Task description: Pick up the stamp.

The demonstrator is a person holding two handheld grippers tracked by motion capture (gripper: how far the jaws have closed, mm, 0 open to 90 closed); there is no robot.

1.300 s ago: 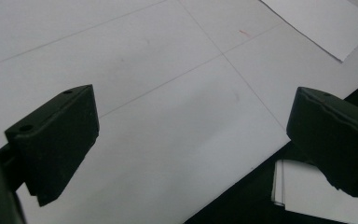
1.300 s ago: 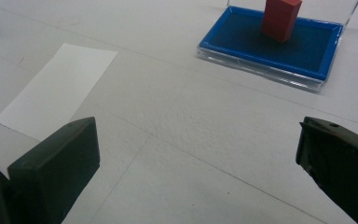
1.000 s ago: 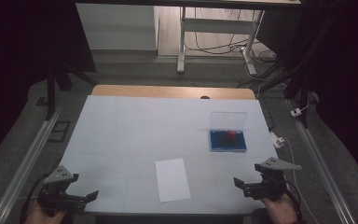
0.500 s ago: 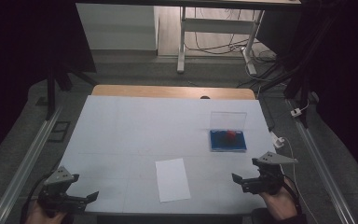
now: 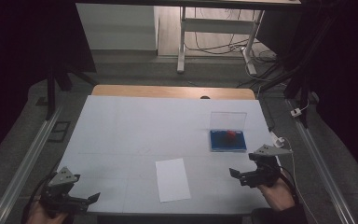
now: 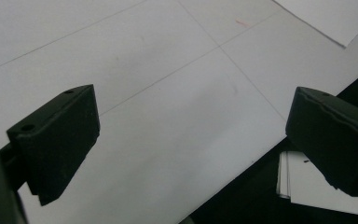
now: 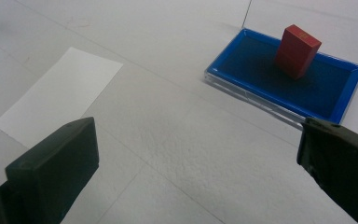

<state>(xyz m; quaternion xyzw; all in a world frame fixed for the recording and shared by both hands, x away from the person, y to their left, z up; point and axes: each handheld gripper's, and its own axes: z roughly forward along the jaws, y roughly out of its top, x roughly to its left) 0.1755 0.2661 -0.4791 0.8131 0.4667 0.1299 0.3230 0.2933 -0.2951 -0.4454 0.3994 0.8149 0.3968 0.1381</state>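
Observation:
A white sheet of paper (image 5: 172,179) lies flat near the table's front edge, in the middle; the right gripper view has it at left (image 7: 60,95). At right, a blue tray (image 5: 216,142) holds a small red block (image 5: 231,135), with a clear lid (image 5: 228,120) standing behind it. In the right gripper view the red block (image 7: 298,50) stands tilted in the blue tray (image 7: 256,70). My right gripper (image 5: 237,178) (image 7: 196,158) is open, short of the tray. My left gripper (image 5: 87,200) (image 6: 191,126) is open over the front left edge, holding nothing.
The white table (image 5: 135,130) has a wooden strip (image 5: 168,91) along its far edge. Metal rails (image 5: 25,161) run along both sides. A white plug and cable (image 5: 279,140) lie off the right edge. Below the front edge, a stack of white sheets (image 6: 307,182) is visible.
My right gripper has moved a little left and forward over the table, toward the tray and paper. The left gripper has barely shifted.

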